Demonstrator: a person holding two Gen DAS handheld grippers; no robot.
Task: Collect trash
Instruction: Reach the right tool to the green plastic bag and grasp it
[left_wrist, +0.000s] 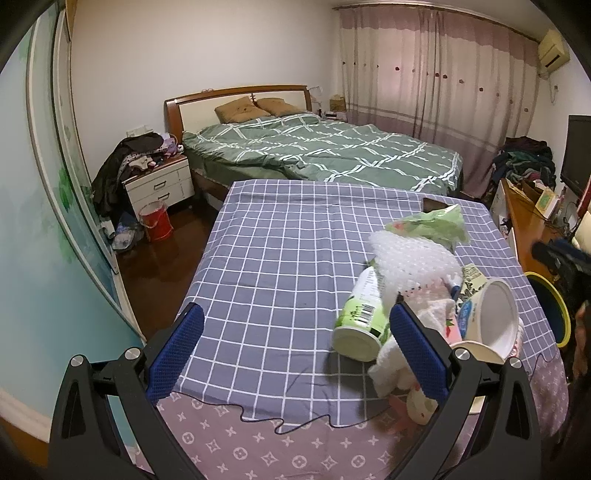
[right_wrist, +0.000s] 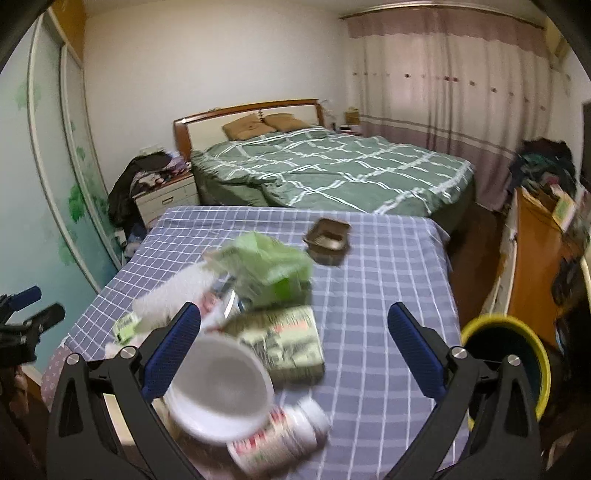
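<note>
A heap of trash lies on the checked tablecloth (left_wrist: 266, 258). It holds a white-and-green bottle (left_wrist: 360, 317) on its side, a white bowl (left_wrist: 491, 314), bubble wrap (left_wrist: 410, 254), a green plastic bag (left_wrist: 432, 221) and crumpled white tissue (left_wrist: 391, 362). My left gripper (left_wrist: 295, 347) is open, with its right finger against the tissue and bottle. My right gripper (right_wrist: 295, 347) is open above the white bowl (right_wrist: 221, 384); a printed carton (right_wrist: 288, 339), a red-labelled bottle (right_wrist: 280, 439), the green bag (right_wrist: 269, 269) and a brown tray (right_wrist: 327, 240) lie around it. A yellow-rimmed bin (right_wrist: 506, 365) stands right of the table.
A bed (left_wrist: 325, 151) with a green quilt fills the far side. A nightstand (left_wrist: 159, 181) with clothes and a red bucket (left_wrist: 155, 221) sit at the left. A wooden desk (right_wrist: 535, 251) lines the right wall. A thin black cable (left_wrist: 280, 424) crosses the table's near edge.
</note>
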